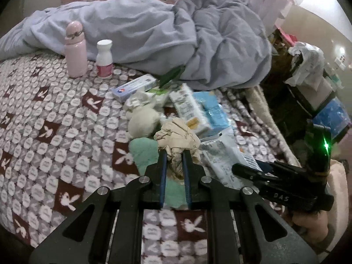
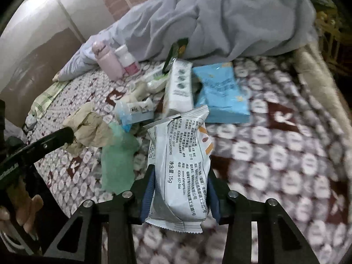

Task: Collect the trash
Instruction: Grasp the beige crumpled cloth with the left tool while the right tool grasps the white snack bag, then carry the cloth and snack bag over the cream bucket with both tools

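Observation:
My left gripper (image 1: pixel 173 154) is shut on a crumpled beige tissue (image 1: pixel 178 140), held above a green cloth (image 1: pixel 145 151) on the bed. It also shows in the right wrist view (image 2: pixel 88 123), at the tip of the left gripper's fingers (image 2: pixel 63 134). My right gripper (image 2: pixel 181 171) is shut on a white snack wrapper (image 2: pixel 180 167) with printed text, lifted over the patterned bedspread (image 2: pixel 275 154). The right gripper's fingers (image 1: pixel 248 171) show at the lower right of the left wrist view, over the wrapper (image 1: pixel 222 160).
More litter lies in a pile: a blue packet (image 2: pixel 222 94), a white carton (image 2: pixel 179 88), a toothpaste box (image 1: pixel 134 88), wadded tissues (image 1: pixel 143 121). A pink flask (image 1: pixel 76 49) and white pill bottle (image 1: pixel 104 59) stand by the rumpled grey duvet (image 1: pixel 198 39). Cluttered shelves (image 1: pixel 308 83) are at right.

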`<act>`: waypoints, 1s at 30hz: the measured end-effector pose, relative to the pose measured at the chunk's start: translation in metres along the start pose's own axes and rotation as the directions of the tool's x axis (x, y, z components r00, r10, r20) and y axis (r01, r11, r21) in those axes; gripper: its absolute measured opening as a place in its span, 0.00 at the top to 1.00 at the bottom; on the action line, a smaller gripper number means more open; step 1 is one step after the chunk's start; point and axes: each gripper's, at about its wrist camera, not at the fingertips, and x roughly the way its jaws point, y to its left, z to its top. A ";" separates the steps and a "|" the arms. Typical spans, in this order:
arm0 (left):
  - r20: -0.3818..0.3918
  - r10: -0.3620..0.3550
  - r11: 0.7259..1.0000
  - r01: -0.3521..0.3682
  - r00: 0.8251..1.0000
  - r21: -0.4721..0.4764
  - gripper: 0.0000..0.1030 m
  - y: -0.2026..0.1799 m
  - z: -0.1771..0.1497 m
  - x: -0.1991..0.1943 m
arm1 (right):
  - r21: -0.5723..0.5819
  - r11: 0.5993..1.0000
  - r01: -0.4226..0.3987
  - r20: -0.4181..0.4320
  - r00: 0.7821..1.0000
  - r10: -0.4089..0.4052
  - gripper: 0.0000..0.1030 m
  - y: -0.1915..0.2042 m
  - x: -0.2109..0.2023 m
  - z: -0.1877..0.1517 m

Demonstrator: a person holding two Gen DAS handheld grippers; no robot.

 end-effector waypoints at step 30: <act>-0.011 -0.042 0.980 0.043 0.999 0.196 0.89 -0.127 -0.005 0.029 | 0.141 0.984 0.112 0.164 0.977 -0.135 0.59 -0.065 -0.097 -0.022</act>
